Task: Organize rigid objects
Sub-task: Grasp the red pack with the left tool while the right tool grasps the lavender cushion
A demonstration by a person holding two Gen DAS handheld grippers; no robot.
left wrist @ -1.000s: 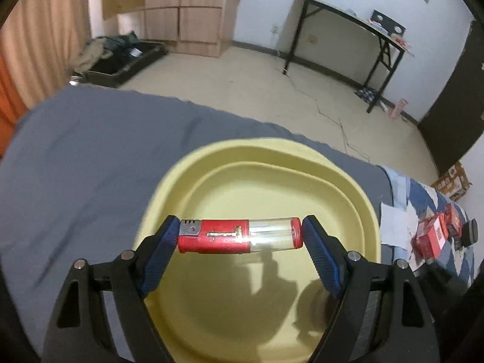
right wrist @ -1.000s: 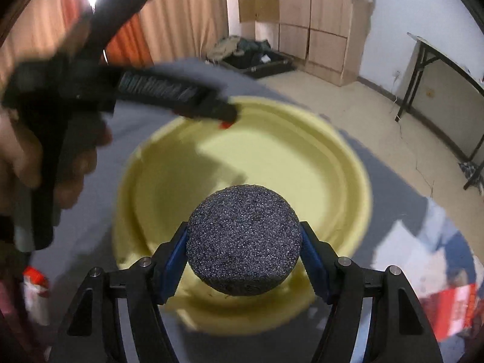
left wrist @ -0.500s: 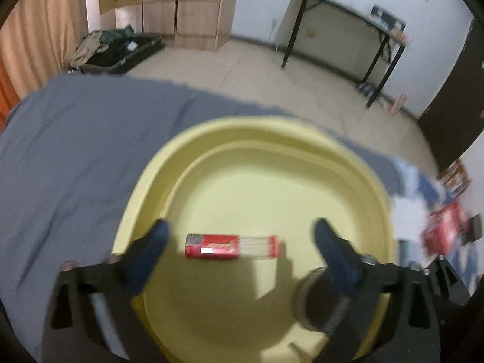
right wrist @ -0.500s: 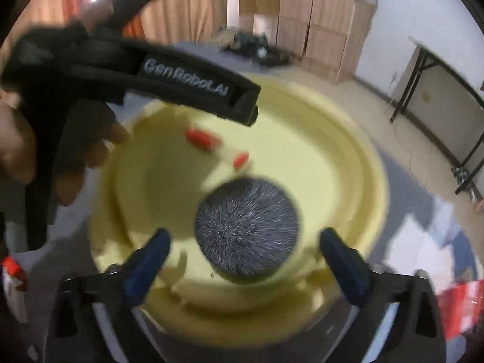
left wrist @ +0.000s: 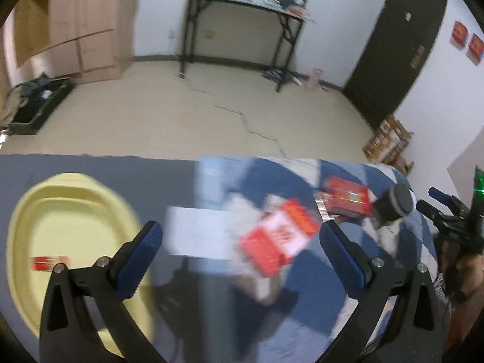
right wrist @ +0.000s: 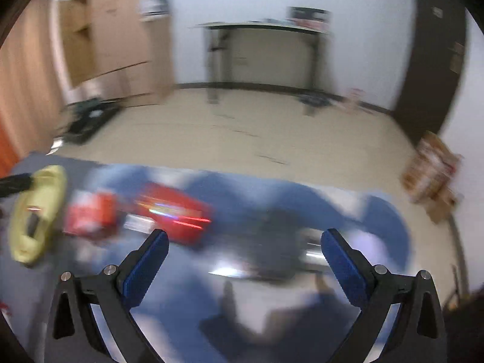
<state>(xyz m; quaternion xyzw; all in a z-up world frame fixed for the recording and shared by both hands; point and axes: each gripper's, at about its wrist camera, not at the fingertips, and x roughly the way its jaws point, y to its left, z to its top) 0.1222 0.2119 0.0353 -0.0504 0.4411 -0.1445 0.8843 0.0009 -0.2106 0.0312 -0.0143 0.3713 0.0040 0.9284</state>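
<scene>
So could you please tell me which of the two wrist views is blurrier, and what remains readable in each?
Right wrist view: heavily motion-smeared, red boxes streaked, only the open right gripper crisp. Left wrist view: milder blur, yellow plastic tray and black cylindrical object readable, open left gripper sharp; both fisheye-bowed.

A: What's at the back?
B: A black desk (left wrist: 242, 3) on the white wall, a dark door (left wrist: 402, 45) to its right.
A: And left?
B: Wooden cupboards (left wrist: 81, 21), a cracked floor (left wrist: 211, 112).

Black tool (left wrist: 240, 251) frame, ribbed blue pads (left wrist: 137, 261), silver screws
</scene>
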